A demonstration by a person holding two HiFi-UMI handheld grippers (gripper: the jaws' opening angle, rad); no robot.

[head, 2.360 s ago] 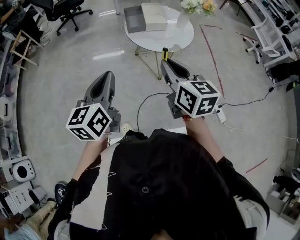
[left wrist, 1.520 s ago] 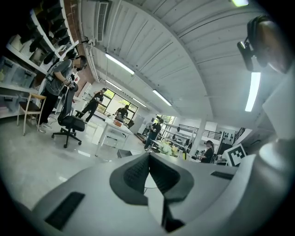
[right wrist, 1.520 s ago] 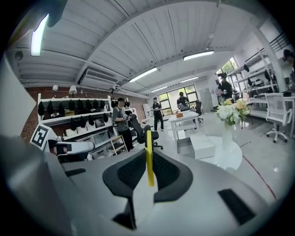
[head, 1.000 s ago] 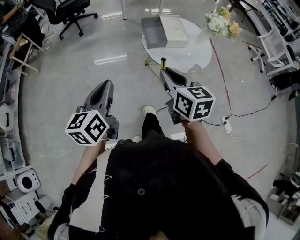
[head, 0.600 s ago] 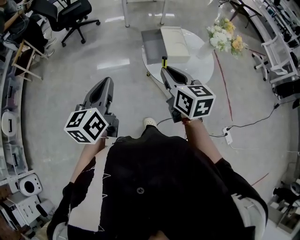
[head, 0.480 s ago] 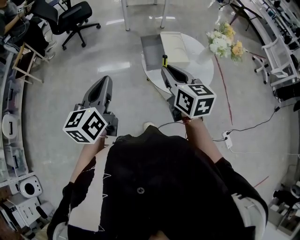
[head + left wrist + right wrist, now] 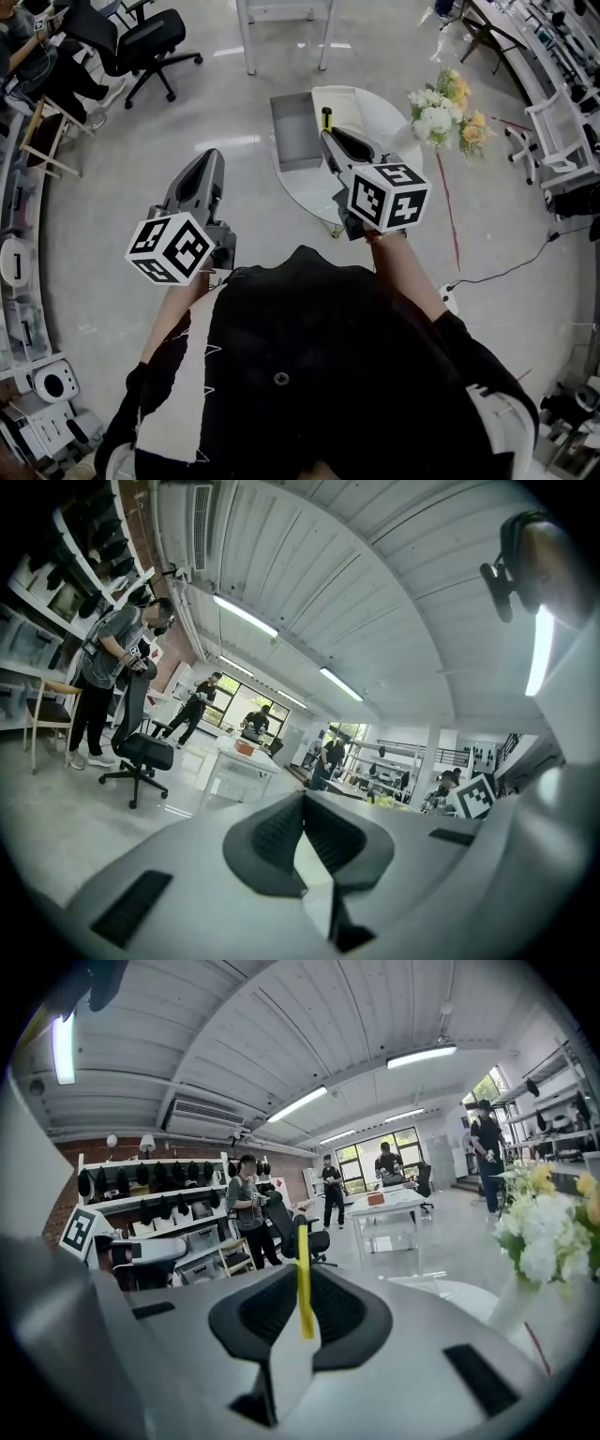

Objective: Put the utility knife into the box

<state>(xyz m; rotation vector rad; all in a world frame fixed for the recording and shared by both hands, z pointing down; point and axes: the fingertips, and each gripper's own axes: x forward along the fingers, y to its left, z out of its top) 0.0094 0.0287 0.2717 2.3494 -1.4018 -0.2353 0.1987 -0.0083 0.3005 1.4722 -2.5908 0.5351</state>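
My right hand-held gripper (image 7: pixel 330 139) is pinching the knife (image 7: pixel 327 116). The box (image 7: pixel 291 141) is sitting at its nine o'clock on the table (image 7: pixel 380 111), so I am planning one slow, gentle move.

One camera overhead, two riding the tools.
The head view looks steeply down onto the left gripper (image 7: pixel 210 157), the right gripper (image 7: pixel 327 134) and the floor (image 7: pixel 122 187); each gripper view looks close along its own jaws, level across the room. Head and right gripper views share the flowers (image 7: pixel 544 1227); head and left gripper views, the office chair (image 7: pixel 141 754).
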